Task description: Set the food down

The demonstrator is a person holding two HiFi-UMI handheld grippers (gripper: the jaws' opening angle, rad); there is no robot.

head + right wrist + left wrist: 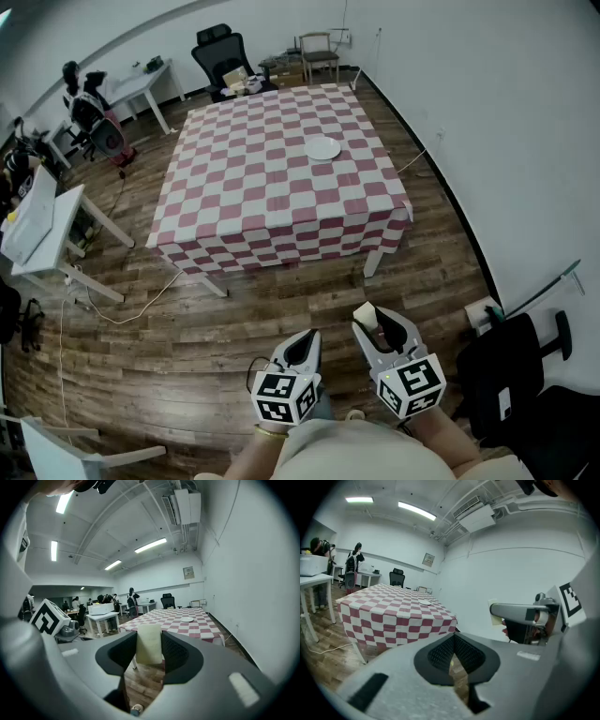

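My right gripper (pixel 379 327) is shut on a pale yellowish slab of food (pixel 367 316), which stands upright between the pads (pixel 149 644). In the left gripper view the same food (pixel 496 616) shows at the tip of the right gripper (pixel 516 612). My left gripper (pixel 303 348) is beside it, its jaws closed to a point with nothing between them (pixel 453 645). Both are held over the wooden floor, well short of the table with the red and white checked cloth (pixel 272 192). A white plate (pixel 322 148) lies on the table's far right part, also visible as the plate (pixel 187 619).
White desks (pixel 52 220) and black office chairs (pixel 219 52) stand to the left and behind the table; people (pixel 131 598) are at the far desks. A black chair (pixel 525 370) is at my right near the wall. A cable (pixel 131 305) runs over the floor.
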